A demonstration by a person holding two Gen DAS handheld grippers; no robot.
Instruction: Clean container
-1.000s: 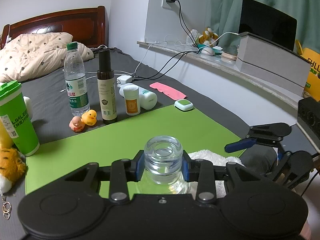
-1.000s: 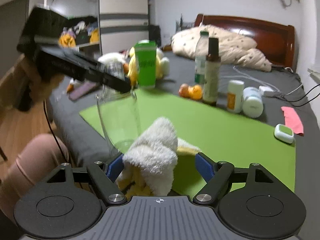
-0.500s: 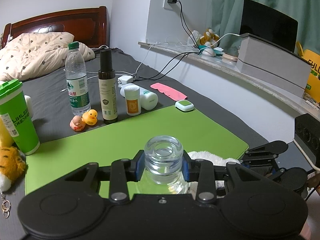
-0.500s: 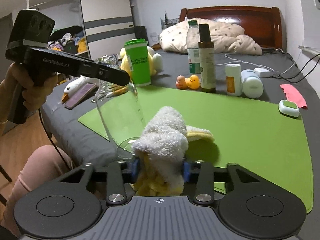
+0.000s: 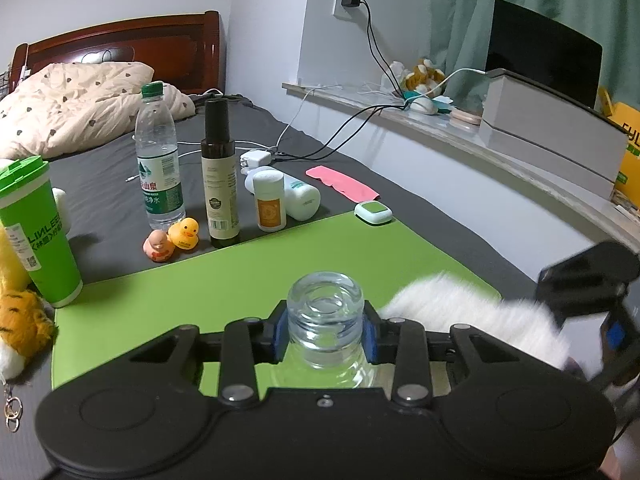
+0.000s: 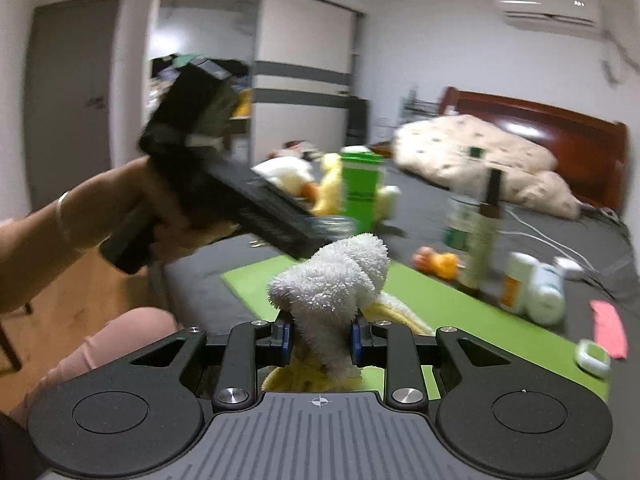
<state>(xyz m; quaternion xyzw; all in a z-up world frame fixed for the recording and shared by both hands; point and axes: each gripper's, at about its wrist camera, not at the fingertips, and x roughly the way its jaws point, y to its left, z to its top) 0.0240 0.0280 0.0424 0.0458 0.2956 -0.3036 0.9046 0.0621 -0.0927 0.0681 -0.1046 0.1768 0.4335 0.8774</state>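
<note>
My left gripper (image 5: 325,334) is shut on a clear glass container (image 5: 325,312), held by its thick base above the green mat (image 5: 240,280). My right gripper (image 6: 319,338) is shut on a fluffy white and yellow cloth (image 6: 334,280) and holds it lifted off the mat. In the left wrist view the cloth (image 5: 472,312) is a blurred white patch just right of the glass, with the right gripper's body (image 5: 592,292) beside it. In the right wrist view the left gripper's body (image 6: 224,196) is up and to the left; the glass behind the cloth is mostly hidden.
On the grey bed behind the mat stand a green cup (image 5: 36,232), a water bottle (image 5: 158,160), a dark spray bottle (image 5: 219,176), two white pill bottles (image 5: 270,200), two toy ducks (image 5: 172,238) and a small green-white case (image 5: 373,213). A windowsill with cables runs right.
My right gripper has lifted the cloth off the mat and swung up toward the glass; its view is now blurred. The left gripper still holds the glass in the same place.
</note>
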